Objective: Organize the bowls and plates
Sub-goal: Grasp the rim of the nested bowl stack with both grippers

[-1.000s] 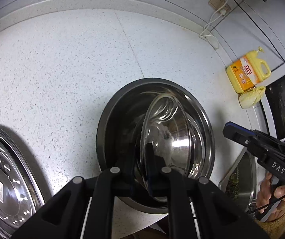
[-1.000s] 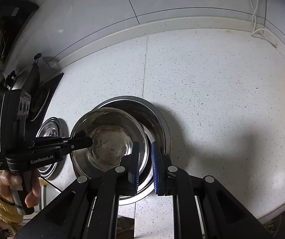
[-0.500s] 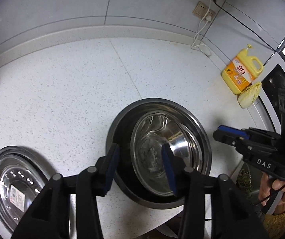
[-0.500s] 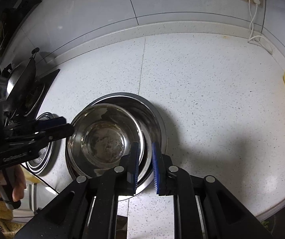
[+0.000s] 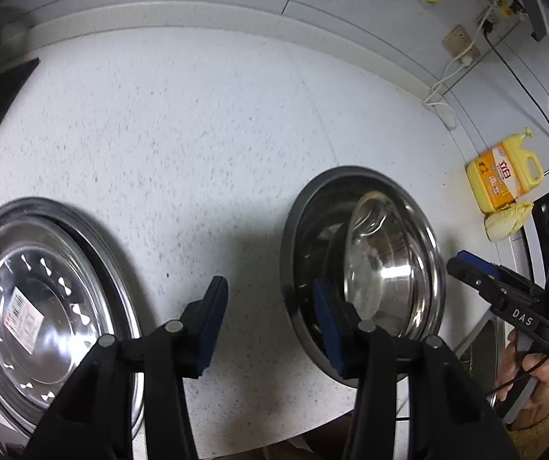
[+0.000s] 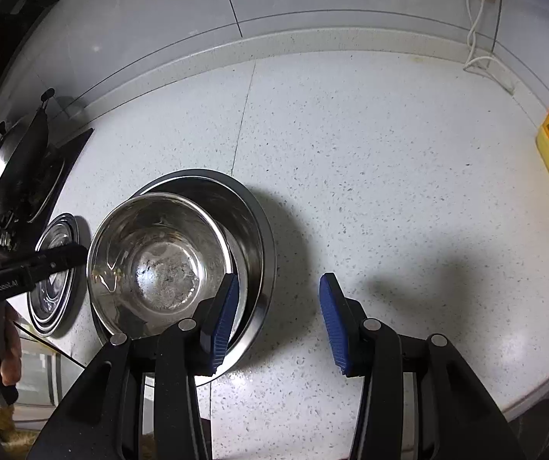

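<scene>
Both tongs pointed steeply down at the speckled white tabletop; the left tongs stood half open and empty over bare surface between the plate and the bowls, and the right tongs had just been opening, nothing between them. The small steel bowl, shiny and stained inside, sat nested in the large steel bowl. A steel plate lay on the tabletop to their left.

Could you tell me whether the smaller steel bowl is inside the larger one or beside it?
Inside: the smaller steel bowl sits nested within the larger bowl, leaning toward one side of it.
</scene>
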